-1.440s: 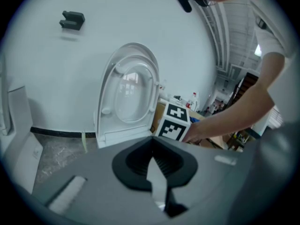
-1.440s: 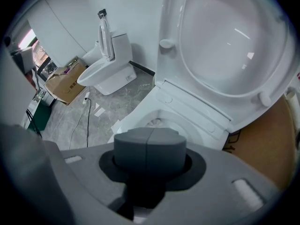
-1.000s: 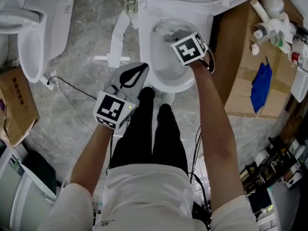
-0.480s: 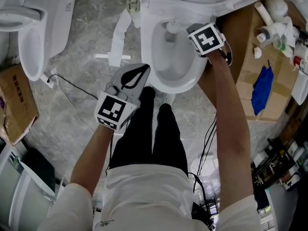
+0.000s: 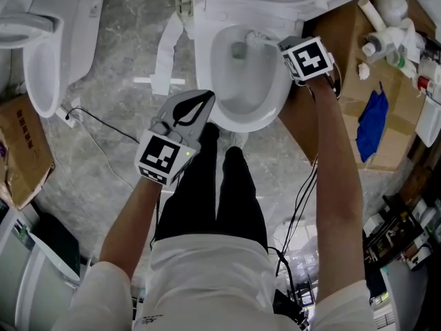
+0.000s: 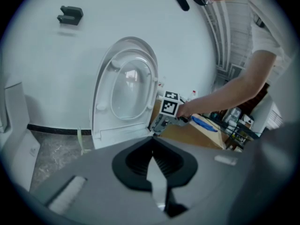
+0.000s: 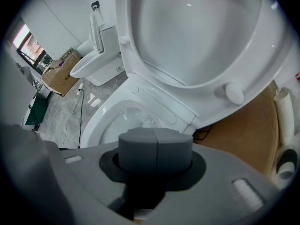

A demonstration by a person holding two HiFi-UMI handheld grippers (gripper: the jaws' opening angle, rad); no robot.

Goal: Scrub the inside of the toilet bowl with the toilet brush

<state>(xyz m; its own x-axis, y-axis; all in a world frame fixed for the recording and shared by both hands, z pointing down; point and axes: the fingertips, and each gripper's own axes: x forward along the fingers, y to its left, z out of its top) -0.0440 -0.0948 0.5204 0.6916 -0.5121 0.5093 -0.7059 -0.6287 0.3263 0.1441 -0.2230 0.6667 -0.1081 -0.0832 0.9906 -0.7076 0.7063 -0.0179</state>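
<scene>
Grey floor: toilet, second toilet, cardboard box, cable.

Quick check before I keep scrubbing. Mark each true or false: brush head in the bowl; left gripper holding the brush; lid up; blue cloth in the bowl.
1. The toilet brush head is inside the toilet bowl. True.
2. The left gripper holds the brush. False: the right gripper does; the left is shut, empty, away from the bowl.
3. The lid is raised. True.
4. The blue cloth is in the bowl. False: it lies on the cardboard box beside the toilet.
</scene>
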